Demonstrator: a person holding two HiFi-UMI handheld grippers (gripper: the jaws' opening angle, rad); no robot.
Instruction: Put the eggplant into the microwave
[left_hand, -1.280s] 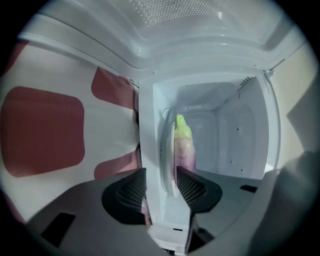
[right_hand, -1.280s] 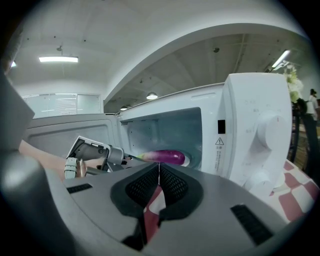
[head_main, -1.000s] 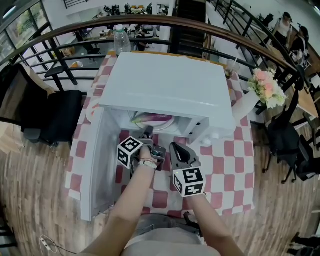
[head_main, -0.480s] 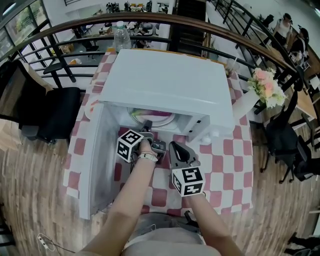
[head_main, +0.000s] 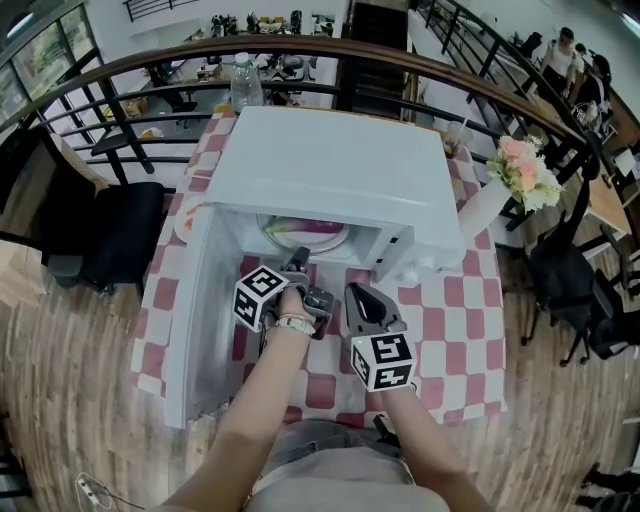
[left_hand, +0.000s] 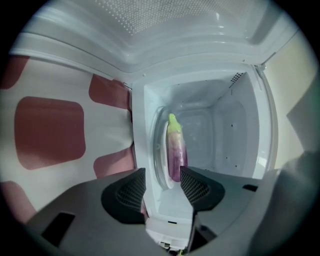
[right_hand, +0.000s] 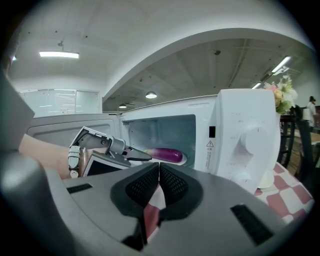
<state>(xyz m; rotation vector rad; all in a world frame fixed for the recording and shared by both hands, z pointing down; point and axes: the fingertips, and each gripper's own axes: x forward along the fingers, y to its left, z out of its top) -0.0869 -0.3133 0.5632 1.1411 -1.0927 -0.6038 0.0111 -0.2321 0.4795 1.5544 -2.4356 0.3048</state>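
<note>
Inside the white box-shaped microwave (head_main: 330, 170), the purple, green-capped eggplant (left_hand: 176, 150) lies on the glass turntable (left_hand: 161, 150), touching neither tongs. The left tongs (left_hand: 162, 186) at the microwave's mouth are wide and empty; the right tongs (right_hand: 159, 182) in front of it are pinched together, empty. Placing looks done; next, probably back the left tongs out of the microwave.

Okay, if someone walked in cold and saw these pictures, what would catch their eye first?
The big white microwave stands on a red-and-white checked table, its door swung open to the left. Inside, a purple eggplant lies on the glass plate. The left gripper sits at the opening with its jaws apart and gripping nothing, and the right gripper is shut just outside.
</note>
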